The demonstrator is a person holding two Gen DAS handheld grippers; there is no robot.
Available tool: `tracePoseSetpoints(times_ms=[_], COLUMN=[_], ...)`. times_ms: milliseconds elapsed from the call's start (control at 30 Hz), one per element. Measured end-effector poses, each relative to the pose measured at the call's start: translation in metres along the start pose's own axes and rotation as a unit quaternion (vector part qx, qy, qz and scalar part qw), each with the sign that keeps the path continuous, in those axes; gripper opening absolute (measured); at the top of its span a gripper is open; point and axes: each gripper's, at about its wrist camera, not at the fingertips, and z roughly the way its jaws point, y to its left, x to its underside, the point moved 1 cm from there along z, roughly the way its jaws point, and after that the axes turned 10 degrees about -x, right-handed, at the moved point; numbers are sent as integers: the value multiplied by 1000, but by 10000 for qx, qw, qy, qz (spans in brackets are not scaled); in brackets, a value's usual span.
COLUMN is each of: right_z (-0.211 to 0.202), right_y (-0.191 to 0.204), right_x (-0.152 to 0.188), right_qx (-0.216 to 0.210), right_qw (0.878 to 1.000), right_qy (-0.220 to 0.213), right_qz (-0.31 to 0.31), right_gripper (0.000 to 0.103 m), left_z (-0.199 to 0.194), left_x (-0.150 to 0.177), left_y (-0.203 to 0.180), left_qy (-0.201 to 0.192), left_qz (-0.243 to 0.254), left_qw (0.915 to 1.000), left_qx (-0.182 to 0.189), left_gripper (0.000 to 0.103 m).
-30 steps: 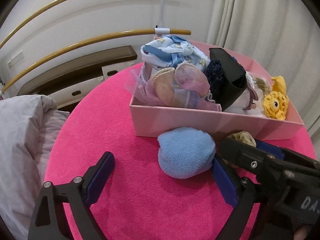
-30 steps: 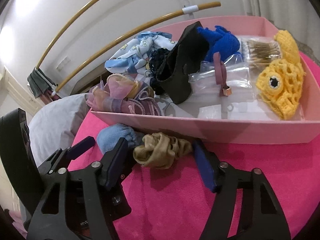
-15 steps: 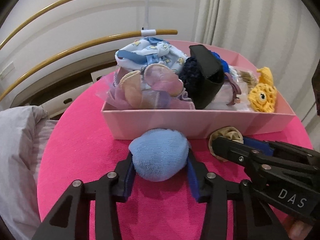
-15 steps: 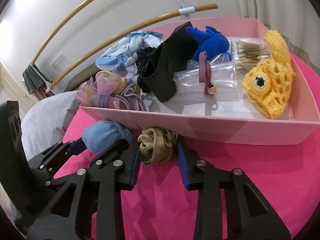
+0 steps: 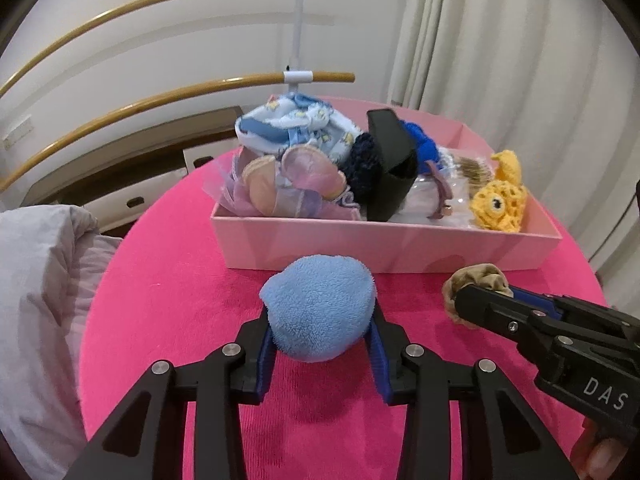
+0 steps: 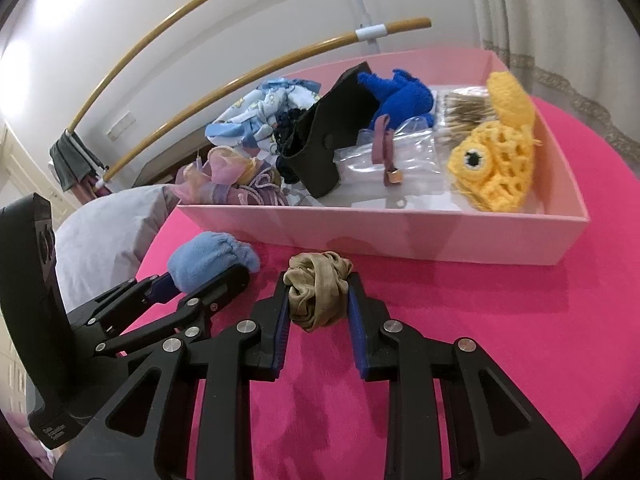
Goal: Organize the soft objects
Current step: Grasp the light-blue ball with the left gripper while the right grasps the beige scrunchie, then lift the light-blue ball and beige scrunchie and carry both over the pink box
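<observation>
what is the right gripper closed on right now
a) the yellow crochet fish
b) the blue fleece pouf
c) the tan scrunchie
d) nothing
c: the right gripper has its fingers pressed against both sides of the tan scrunchie, on the pink cloth just in front of the pink box.

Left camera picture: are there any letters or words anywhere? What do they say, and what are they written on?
"DAS": white letters on the black body of the right gripper, at the lower right of the left wrist view.
On the body of the left gripper, at the bottom left of the right wrist view, there is small white print, too small and blurred to read.
No other text shows.
</observation>
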Motion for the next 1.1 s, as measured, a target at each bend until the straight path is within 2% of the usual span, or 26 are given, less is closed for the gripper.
tracePoseSetpoints(times_ms=[533, 1100], right_z=[-73, -156], right_y=[23, 57], right_x=[11, 14], right_qx=[55, 392], right_qw=[9984, 9883], right_qy=[-515, -1267], right_qz=[-244, -750], right_gripper=[24, 24], left_z=[-121, -241], left_x=[21, 49], left_y=[-1, -9], left_qy=[-634, -1244], left_qz=[-24, 66], left_qw=[9979, 9922], left_qx=[-122, 41], left_gripper=[37, 37])
